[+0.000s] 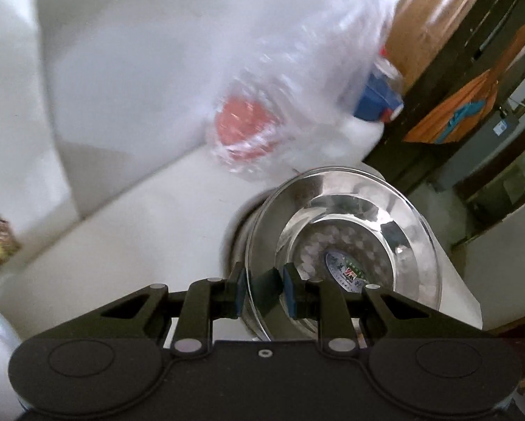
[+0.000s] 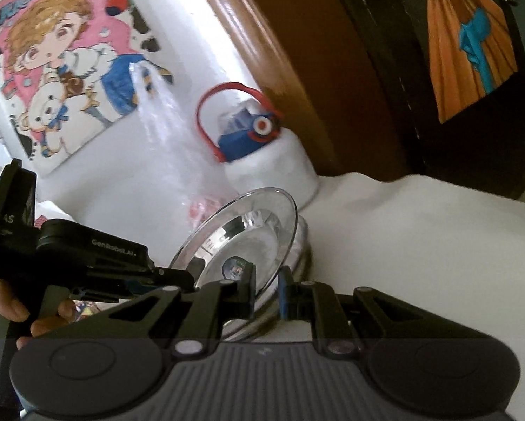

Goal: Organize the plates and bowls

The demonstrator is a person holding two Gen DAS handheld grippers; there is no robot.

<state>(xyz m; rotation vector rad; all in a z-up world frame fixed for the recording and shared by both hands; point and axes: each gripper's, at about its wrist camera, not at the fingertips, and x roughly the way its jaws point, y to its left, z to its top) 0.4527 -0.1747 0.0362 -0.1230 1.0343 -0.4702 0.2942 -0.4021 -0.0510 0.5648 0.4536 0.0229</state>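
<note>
Gripping the same steel bowl (image 1: 346, 245) from two sides, both grippers carry it tilted above the white table (image 1: 129, 245). The left gripper (image 1: 265, 289) is clamped on the near rim, one pad outside the wall and one inside, so that the bowl's mouth and the sticker (image 1: 345, 272) on its bottom are turned up toward that camera. The right gripper (image 2: 266, 289) is pinched on the thin rim (image 2: 262, 291) at another spot, its jaws nearly together with only the metal edge between them. A two-point hold is probably chosen because a thin, slippery rim would swing in a single pinch; with both sides held, the tilt can be controlled. From the right wrist view the bowl appears edge-on and steeply canted, with the left gripper (image 2: 188, 275) and the hand (image 2: 13, 310) behind it seen at the left. A second bright rim seems to lie directly under the bowl, so more than one nested piece may be held, though this cannot be settled.

Beyond the bowl, near the wall, a crinkled clear plastic bag (image 1: 297, 80) with a red lid (image 1: 246, 128) inside is blurred. A white jug (image 2: 269, 172) with a blue top and red handle is set just behind, beside a brown door frame (image 2: 297, 70). A cartoon poster (image 2: 62, 59) is fixed to the wall. The bag and jug crowd the far corner, so clearance there looks tight, while the open table to the right is unobstructed.
</note>
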